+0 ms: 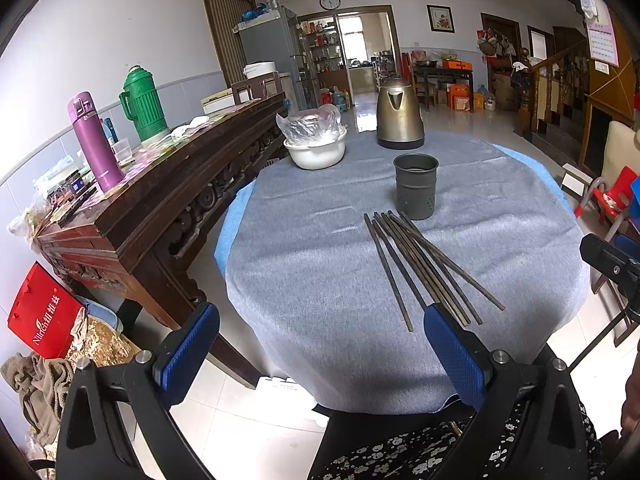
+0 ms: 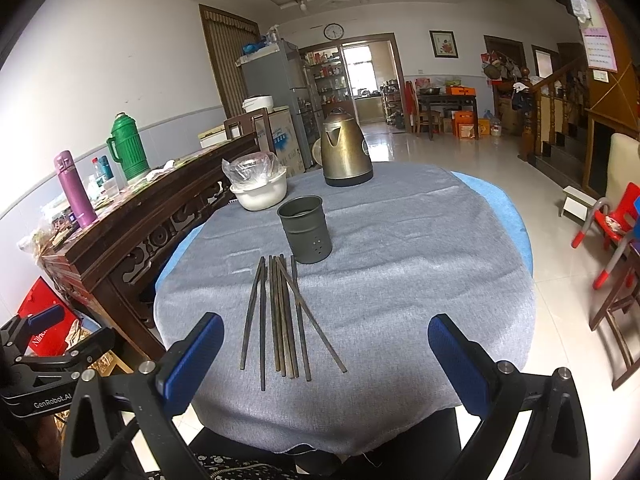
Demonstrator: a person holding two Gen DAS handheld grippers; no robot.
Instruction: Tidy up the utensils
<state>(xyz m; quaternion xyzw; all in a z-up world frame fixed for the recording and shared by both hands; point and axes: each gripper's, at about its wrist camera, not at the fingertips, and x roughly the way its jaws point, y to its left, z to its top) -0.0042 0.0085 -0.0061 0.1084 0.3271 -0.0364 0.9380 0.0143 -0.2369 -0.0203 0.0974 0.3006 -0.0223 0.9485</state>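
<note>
A brass-coloured kettle (image 2: pixel 346 152) and a white bowl (image 2: pixel 262 194) stand on the grey tablecloth (image 2: pixel 420 280). A purple flask (image 1: pixel 95 142) and green thermos (image 1: pixel 143 100) stand on the sideboard (image 1: pixel 168 184).

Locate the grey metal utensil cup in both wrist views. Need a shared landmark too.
Left wrist: utensil cup stands right of centre, just beyond the far tips of the chopsticks.
Right wrist: utensil cup stands just left of centre, again just beyond the chopsticks.
Shared landmark: the brass-coloured kettle behind the cup, at the table's far edge.
</note>
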